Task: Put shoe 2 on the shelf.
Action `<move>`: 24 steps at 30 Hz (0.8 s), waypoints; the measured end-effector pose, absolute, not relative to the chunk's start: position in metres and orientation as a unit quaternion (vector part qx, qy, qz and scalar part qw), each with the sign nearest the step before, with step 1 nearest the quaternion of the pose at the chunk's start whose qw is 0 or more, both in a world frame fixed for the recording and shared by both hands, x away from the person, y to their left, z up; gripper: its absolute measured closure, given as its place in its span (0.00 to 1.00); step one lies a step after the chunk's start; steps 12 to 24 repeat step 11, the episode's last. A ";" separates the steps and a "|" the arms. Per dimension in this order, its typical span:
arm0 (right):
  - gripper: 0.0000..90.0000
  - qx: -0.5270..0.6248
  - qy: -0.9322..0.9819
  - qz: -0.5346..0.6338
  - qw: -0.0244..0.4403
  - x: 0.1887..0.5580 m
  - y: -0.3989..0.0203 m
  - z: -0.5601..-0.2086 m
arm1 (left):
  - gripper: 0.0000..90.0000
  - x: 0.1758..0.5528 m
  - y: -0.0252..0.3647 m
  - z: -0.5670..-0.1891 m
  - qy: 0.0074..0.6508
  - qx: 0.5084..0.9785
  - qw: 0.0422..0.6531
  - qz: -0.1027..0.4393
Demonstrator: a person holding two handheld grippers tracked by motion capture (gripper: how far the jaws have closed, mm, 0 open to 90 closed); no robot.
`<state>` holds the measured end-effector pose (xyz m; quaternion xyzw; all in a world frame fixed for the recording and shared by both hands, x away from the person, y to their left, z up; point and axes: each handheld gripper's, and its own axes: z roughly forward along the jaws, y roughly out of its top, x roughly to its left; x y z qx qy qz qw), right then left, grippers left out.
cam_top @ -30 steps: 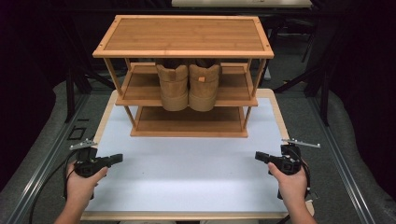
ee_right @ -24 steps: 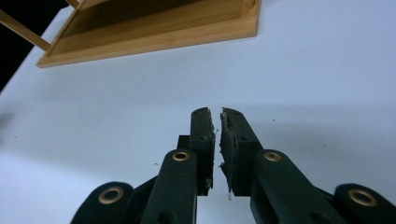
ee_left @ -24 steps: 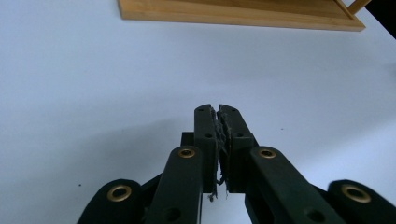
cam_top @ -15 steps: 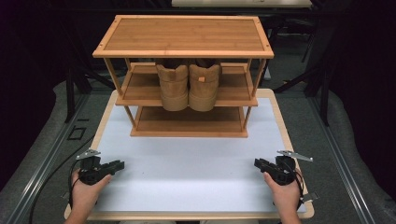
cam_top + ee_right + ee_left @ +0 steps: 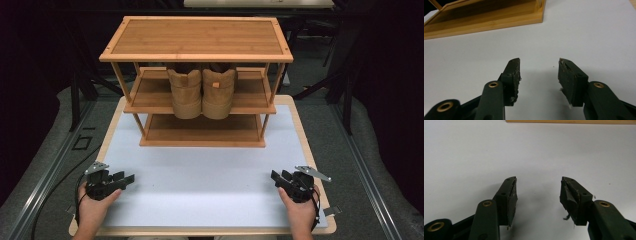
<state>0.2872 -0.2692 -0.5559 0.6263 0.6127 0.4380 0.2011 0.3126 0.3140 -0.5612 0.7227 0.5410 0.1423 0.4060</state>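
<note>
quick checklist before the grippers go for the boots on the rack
1. Left gripper jaws open, nothing between them; they have just been opening: ok.
2. Right gripper jaws open and empty, also just opened: ok.
3. Pair of tan boots side by side on the middle shelf, heels toward the person: ok.
4. White table top between grippers and bamboo shoe rack free of obstacles: ok.
5. Headroom under the top shelf to lift the boots out: cannot tell.
6. Bottom shelf free: ok.
</note>
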 end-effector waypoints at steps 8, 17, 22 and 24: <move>0.50 0.626 0.617 0.424 0.217 0.286 -0.279 -0.559 | 0.45 0.317 0.316 -0.563 0.527 0.732 0.402 0.161; 0.49 0.629 0.638 0.392 0.210 0.292 -0.280 -0.560 | 0.44 0.319 0.317 -0.563 0.528 0.728 0.402 0.169; 0.49 0.629 0.638 0.392 0.210 0.292 -0.280 -0.560 | 0.44 0.319 0.317 -0.563 0.528 0.728 0.402 0.169; 0.49 0.629 0.638 0.392 0.210 0.292 -0.280 -0.560 | 0.44 0.319 0.317 -0.563 0.528 0.728 0.402 0.169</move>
